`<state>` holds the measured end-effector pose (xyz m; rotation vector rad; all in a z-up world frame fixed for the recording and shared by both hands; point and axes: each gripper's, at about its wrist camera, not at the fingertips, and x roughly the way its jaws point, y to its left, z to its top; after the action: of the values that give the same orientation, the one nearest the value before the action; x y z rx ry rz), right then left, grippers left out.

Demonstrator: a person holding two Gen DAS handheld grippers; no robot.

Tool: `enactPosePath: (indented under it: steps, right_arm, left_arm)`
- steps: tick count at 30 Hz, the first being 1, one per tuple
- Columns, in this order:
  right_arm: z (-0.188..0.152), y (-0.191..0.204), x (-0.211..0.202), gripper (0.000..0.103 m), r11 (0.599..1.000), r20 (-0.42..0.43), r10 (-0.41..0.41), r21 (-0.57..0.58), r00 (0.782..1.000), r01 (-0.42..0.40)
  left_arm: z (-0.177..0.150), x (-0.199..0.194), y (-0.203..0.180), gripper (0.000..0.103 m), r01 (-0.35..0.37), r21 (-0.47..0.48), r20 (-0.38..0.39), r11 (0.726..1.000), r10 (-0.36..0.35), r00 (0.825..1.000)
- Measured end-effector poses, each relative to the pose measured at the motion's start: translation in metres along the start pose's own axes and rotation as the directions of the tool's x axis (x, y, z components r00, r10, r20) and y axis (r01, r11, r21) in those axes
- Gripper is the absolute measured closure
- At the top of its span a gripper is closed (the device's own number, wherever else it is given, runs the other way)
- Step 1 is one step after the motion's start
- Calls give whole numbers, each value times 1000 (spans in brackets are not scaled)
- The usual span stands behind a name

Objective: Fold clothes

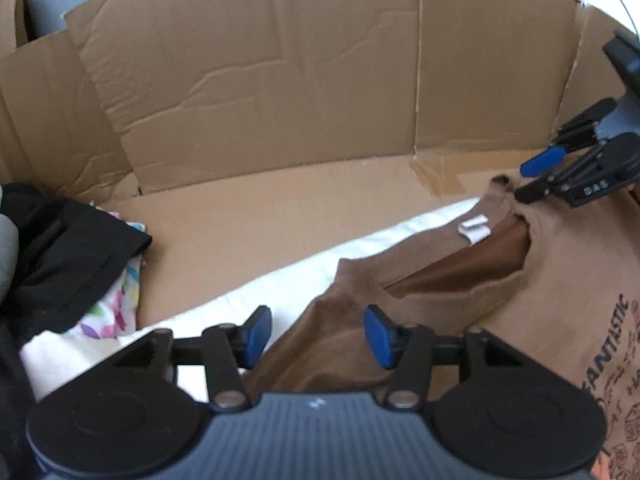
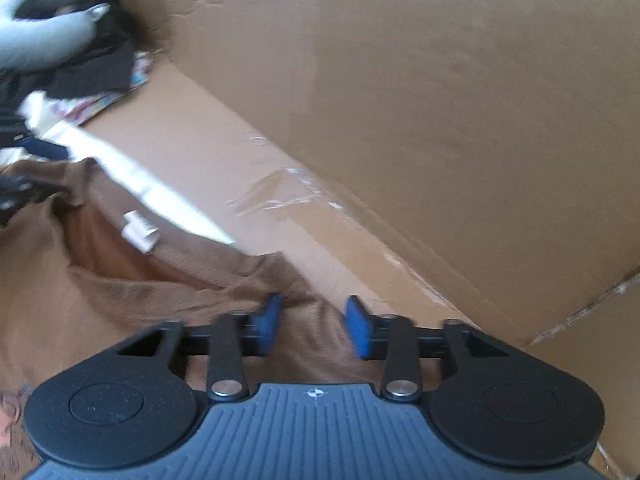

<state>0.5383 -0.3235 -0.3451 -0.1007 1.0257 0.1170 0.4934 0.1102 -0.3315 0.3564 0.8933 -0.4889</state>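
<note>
A brown T-shirt (image 1: 440,304) with printed lettering lies face up on a white sheet (image 1: 280,288), its neck opening and white label (image 1: 474,230) showing. My left gripper (image 1: 318,336) hovers open just over one shoulder of the shirt, its blue pads wide apart. My right gripper (image 1: 534,178) is at the far shoulder by the collar. In the right wrist view the right gripper (image 2: 314,326) is open, with the shirt's (image 2: 100,280) brown edge lying below and between its pads. The label (image 2: 140,232) shows to its left. Neither gripper holds cloth.
Flattened cardboard (image 1: 260,208) covers the surface beyond the sheet, and cardboard walls (image 1: 280,80) stand behind and to the right (image 2: 460,120). A pile of black (image 1: 80,248) and colourful patterned clothes (image 1: 116,312) lies at the left, with a grey item (image 2: 40,40) on it.
</note>
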Motion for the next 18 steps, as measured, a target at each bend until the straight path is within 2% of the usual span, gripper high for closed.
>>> enactPosePath:
  steps: [1, 2, 3, 8, 9, 11, 14, 15, 18]
  right_arm:
    - [0, 4, -1, 93, 1000, -2, -5, -29, 1000, 5]
    - [1, 8, -2, 101, 998, -3, -22, -61, 1000, 22]
    - [3, 11, -2, 103, 996, -3, -31, -79, 1000, 30]
    - [11, 9, -7, 103, 996, 50, -71, -43, 996, 73]
    - [12, 9, -6, 103, 996, 54, -84, -34, 995, 86]
    - [12, 10, -4, 103, 994, 58, -108, -20, 992, 110]
    - [14, 11, -3, 102, 985, 57, -171, 7, 984, 171]
    - [14, 8, -4, 102, 983, 55, -183, 29, 981, 182]
    - [12, 4, -19, 99, 990, 96, -139, 48, 986, 135]
  left_arm:
    - [-1, 1, -2, 68, -6, 11, 7, 1000, 6, 1000]
    - [-1, 2, -2, 91, -15, 17, 10, 1000, 14, 1000]
    - [0, 3, -1, 96, -21, 11, 9, 1000, 21, 1000]
    - [8, 1, 6, 98, -40, -41, 40, 998, 42, 998]
    - [9, 2, 6, 102, -66, -43, 47, 997, 68, 997]
    - [12, 3, 9, 103, -118, -76, 59, 990, 122, 991]
    - [17, 7, 20, 101, -176, -146, 26, 973, 182, 983]
    - [18, 5, 21, 98, -167, -153, 30, 974, 173, 984]
    - [17, -11, 18, 95, -141, -137, 74, 980, 153, 986]
